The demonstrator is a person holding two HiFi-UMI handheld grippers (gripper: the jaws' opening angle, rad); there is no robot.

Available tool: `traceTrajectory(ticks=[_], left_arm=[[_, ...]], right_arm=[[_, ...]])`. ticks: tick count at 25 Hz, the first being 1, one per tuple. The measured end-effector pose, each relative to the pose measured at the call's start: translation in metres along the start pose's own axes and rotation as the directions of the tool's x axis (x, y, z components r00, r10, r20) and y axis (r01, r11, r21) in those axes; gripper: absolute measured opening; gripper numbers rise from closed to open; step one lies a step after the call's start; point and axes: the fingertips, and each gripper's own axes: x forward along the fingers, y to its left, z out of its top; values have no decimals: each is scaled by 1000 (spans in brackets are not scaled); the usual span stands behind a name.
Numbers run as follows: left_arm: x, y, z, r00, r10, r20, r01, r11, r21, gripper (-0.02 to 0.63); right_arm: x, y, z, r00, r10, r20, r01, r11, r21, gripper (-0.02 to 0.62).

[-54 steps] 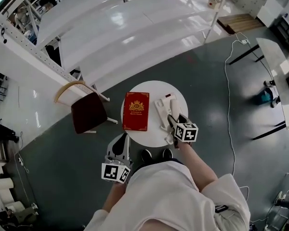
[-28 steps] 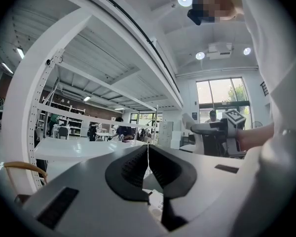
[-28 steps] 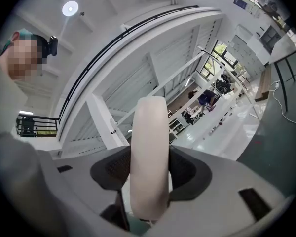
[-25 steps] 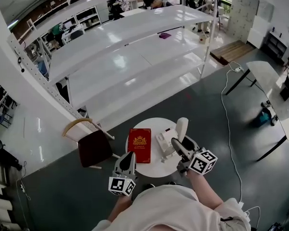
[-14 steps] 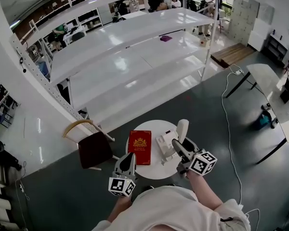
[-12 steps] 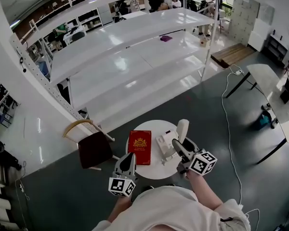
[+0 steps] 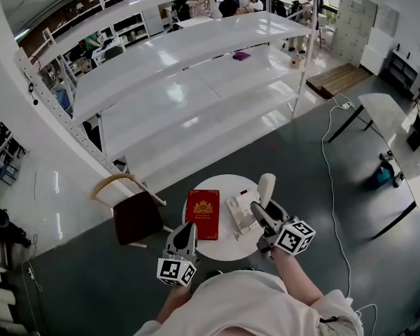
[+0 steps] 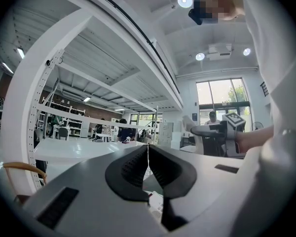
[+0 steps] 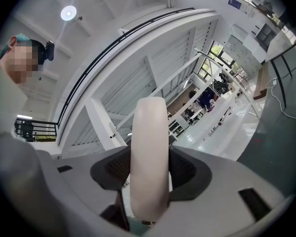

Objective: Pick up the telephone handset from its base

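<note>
at nine o'clock of the round white table point(image 7: 224, 252), apart from its rim: a chair point(image 7: 129, 217) with a dark seat and a curved wooden back. at eight o'clock, over the table's edge: left gripper point(image 7: 187, 228), pointing level, claw shut tight on nothing, dark pads point(image 8: 130, 169) meeting tip to tip in the left gripper view. flat on the tabletop toward nine o'clock: a red book point(image 7: 203, 213) with a gold crest. just right of centre: the white telephone base point(image 7: 238, 208). at two o'clock of the base: the white handset point(image 7: 265, 186), lifted off the base and standing nearly on end, lower part clamped in the right gripper point(image 7: 257, 214), reaching in from four o'clock. in the right gripper view: same handset point(image 9: 149, 147) squeezed between both pads point(image 9: 119, 168), rising past them toward twelve o'clock
</note>
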Motion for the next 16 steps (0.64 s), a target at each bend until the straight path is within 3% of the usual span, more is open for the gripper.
traceTrajectory(ticks=[16], left_arm=[[-3, -3, -1, 1000, 0, -6, 0, 1000, 0, 21]], right_arm=[[-4, -2, -3, 1000, -11, 0, 11, 1000, 0, 221]])
